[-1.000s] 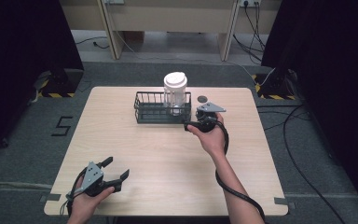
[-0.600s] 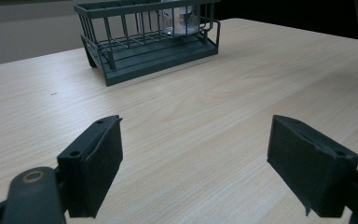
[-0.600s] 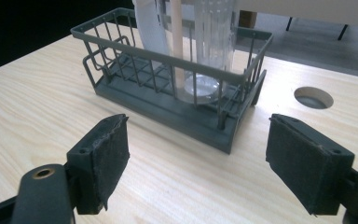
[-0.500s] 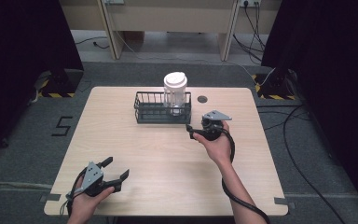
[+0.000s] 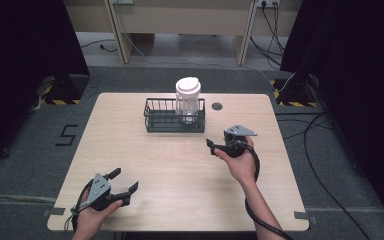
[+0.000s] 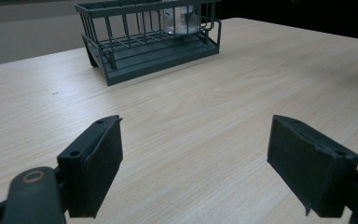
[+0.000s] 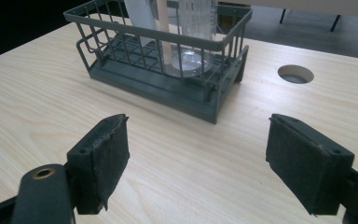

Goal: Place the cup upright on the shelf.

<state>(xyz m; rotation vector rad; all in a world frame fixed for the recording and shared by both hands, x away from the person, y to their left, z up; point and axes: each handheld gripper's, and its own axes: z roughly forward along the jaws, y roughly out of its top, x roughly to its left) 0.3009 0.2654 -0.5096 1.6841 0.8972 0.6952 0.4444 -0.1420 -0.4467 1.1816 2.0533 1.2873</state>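
High view: a dark wire basket (image 5: pixel 174 116) stands on the far middle of the light wooden desk (image 5: pixel 130 145), and a clear plastic cup with a white lid (image 5: pixel 188 100) stands upright inside the basket's right end, its top rising well above the rim. A round cable hole (image 5: pixel 217 106) lies in the desk just right of the basket. The right claw (image 5: pixel 211 145), held in the person's right hand (image 5: pixel 240 162), hovers near the basket's right front corner, apart from it, jaws spread and empty; nothing lies between it and the basket. The left claw (image 5: pixel 124 181) rests at the near left of the desk, well apart from the basket, jaws spread and empty. A floor marking shaped like a five (image 5: pixel 67 135) shows left of the desk. Left gripper view: the left claw (image 6: pixel 193 172) stands wide apart over bare wood; the basket (image 6: pixel 154 46) sits far ahead, the cup's clear base (image 6: pixel 182 25) visible through its bars at the far right end. Right gripper view: the right claw (image 7: pixel 196 163) is spread with nothing between its pads; the basket (image 7: pixel 168 60) stands close ahead, slightly left, with the cup's ribbed transparent wall and round base (image 7: pixel 189 58) behind the wire bars, and a pale upright stick (image 7: pixel 163 32) beside it; whether the stick is inside the cup cannot be told. The cable hole (image 7: pixel 295 73) lies to the basket's right.
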